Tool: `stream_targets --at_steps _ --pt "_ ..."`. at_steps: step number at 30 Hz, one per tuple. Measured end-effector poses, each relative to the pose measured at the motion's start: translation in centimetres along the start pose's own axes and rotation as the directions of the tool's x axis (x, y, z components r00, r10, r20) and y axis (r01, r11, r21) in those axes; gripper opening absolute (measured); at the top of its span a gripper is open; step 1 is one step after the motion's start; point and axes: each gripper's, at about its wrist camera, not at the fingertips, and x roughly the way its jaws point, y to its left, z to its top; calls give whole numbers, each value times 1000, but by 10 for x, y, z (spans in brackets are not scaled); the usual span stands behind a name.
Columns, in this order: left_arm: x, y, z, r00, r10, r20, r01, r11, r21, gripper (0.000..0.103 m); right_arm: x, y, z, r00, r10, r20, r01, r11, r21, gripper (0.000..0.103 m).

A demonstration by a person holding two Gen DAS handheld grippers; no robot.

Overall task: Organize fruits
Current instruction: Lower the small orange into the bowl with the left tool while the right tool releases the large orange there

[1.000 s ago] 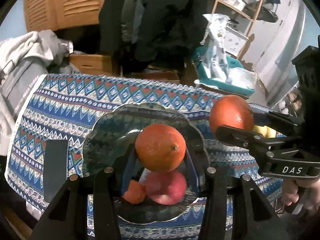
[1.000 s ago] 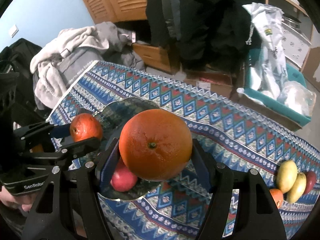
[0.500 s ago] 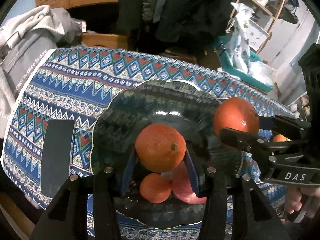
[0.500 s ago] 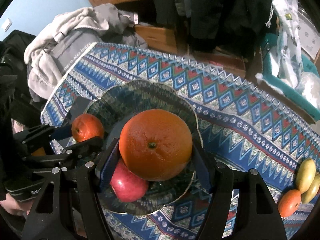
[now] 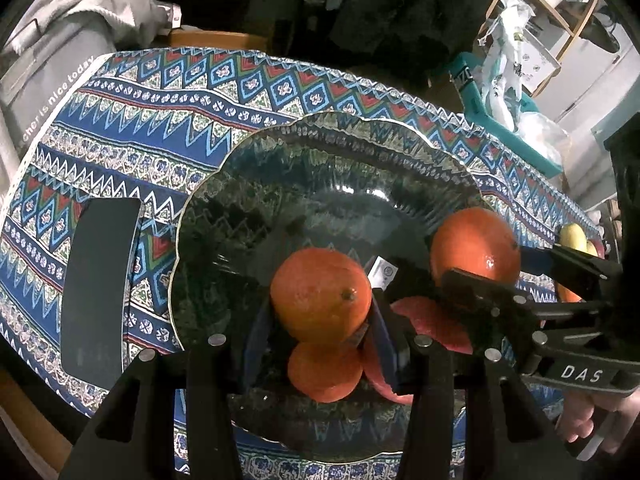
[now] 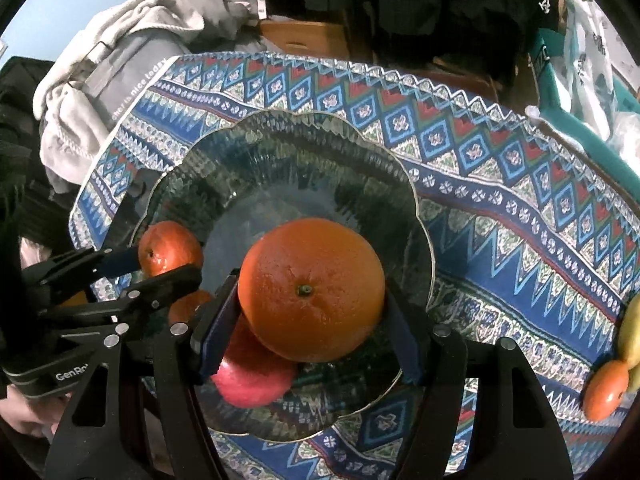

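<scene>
My left gripper (image 5: 322, 300) pinches a small orange (image 5: 320, 294) above the glass bowl (image 5: 280, 168); my right gripper (image 6: 310, 292) clamps a large orange (image 6: 311, 289) over the same bowl. My fingers half hide a red apple (image 6: 250, 376) and another orange (image 5: 324, 372) lying in the bowl. At the far right, loose fruit (image 6: 606, 390) is cut off by the frame edge.

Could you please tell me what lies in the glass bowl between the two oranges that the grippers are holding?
In the right wrist view, a red apple and a small orange lie in the glass bowl there.
</scene>
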Motion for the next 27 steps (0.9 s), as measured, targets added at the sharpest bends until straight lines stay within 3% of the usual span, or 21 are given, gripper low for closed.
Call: stream_targets --at_steps 6,19,24,27 --pt "6 1 -1 1000 7 -13 -7 1000 3 49 7 -6 -3 1000 0 -17 0 1000 29 70" --pt "-10 -11 0 1000 28 15 -28 999 30 57 -17 -16 -1 998 39 41 -42 996 77 70" --pt "-28 -26 3 997 33 67 -37 997 66 66 -37 -13 -2 997 3 79 -7 999 47 70" --pt "-38 -35 5 995 35 93 -43 995 90 66 -51 -12 -4 994 -39 104 36 999 30 70"
